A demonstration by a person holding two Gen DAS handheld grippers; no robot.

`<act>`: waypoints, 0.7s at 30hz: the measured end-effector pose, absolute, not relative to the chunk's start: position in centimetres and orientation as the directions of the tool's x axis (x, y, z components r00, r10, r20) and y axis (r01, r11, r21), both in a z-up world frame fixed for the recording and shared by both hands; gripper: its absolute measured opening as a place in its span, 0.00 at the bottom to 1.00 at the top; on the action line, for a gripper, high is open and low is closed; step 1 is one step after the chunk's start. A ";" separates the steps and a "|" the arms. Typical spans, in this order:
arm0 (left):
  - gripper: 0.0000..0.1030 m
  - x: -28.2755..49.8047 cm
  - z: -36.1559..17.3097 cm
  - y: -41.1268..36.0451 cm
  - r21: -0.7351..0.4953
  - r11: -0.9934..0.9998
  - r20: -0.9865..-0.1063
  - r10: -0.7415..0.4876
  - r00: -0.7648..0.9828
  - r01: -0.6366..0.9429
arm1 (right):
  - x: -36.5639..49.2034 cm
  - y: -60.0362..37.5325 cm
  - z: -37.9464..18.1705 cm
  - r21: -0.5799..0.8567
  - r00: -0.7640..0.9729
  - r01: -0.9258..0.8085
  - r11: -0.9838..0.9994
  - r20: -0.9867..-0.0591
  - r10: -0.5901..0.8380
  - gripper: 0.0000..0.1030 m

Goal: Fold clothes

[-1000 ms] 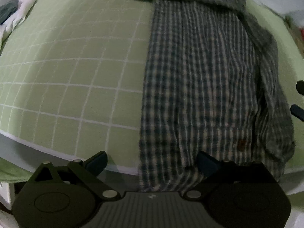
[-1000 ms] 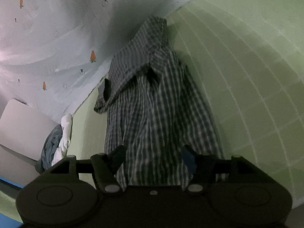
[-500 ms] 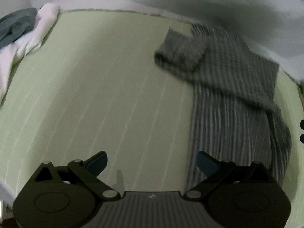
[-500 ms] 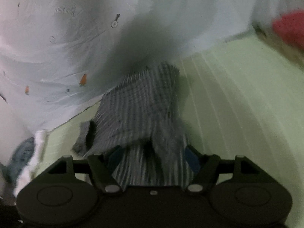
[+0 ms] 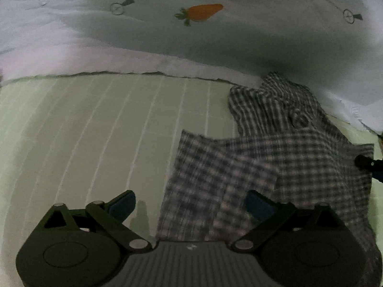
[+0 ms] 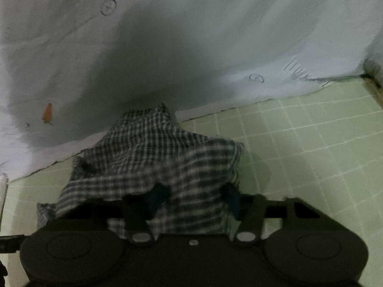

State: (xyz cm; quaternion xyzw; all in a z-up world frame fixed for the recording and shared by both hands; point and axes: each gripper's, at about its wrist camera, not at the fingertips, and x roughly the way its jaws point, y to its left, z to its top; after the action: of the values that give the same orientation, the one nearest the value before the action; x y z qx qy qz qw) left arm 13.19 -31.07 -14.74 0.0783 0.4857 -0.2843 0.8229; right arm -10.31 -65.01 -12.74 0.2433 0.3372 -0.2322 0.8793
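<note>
Left tool (image 5: 190, 205) jaws wide, closing in, checked shirt (image 5: 263, 162) hem between them, unpinched. Right tool (image 6: 194, 197) narrowing around bunched shirt; grip unclear. Shirt on green grid bed (image 5: 95, 131).

The dark-and-pale checked woven cotton shirt (image 5: 275, 165) lies bunched on the pale green bedsheet with its white grid (image 5: 95, 131), up against the edge of the white carrot-print quilt (image 5: 143, 38). Its lower part is folded up over the upper part, so a doubled layer with a straight folded edge lies across it. The collar end (image 6: 146, 119) pokes out beyond, rumpled and partly raised.
</note>
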 end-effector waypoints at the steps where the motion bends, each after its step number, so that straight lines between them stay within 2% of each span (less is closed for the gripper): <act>1: 0.68 13.4 -15.0 -31.2 -0.160 0.827 -0.839 -0.401 0.367 0.538 | -10.2 -65.1 -12.8 0.272 0.669 0.568 0.777 -0.703 -0.242 0.11; 2: 0.48 13.6 -15.2 -31.3 -0.180 0.829 -0.834 -0.414 0.365 0.530 | -10.1 -65.3 -12.9 0.272 0.673 0.562 0.781 -0.699 -0.241 0.05; 3: 0.24 13.8 -15.4 -31.3 -0.192 0.837 -0.831 -0.417 0.368 0.512 | -10.2 -65.4 -12.6 0.277 0.684 0.556 0.783 -0.688 -0.242 0.05; 5: 0.06 14.0 -15.2 -31.3 -0.194 0.851 -0.830 -0.407 0.381 0.487 | -10.4 -65.6 -11.9 0.288 0.708 0.544 0.788 -0.662 -0.247 0.03; 11: 0.03 12.4 -9.0 -30.5 -0.233 0.850 -0.729 -0.474 0.494 0.472 | -12.6 -67.0 -8.6 0.398 0.802 0.498 0.770 -0.549 -0.235 0.02; 17: 0.03 10.4 0.2 -29.6 -0.266 0.823 -0.544 -0.558 0.626 0.502 | -13.7 -68.6 -5.9 0.533 0.886 0.419 0.735 -0.417 -0.202 0.02; 21: 0.03 10.8 1.7 -30.0 -0.267 0.824 -0.510 -0.561 0.653 0.500 | -12.3 -68.6 -6.1 0.532 0.890 0.406 0.743 -0.415 -0.189 0.02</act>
State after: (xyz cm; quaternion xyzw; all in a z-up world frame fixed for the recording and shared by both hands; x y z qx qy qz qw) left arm 10.79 -30.00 1.74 -0.0514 0.2973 -0.2921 0.9075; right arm -12.30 -68.60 -6.09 0.3198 0.1698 -0.1622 0.9179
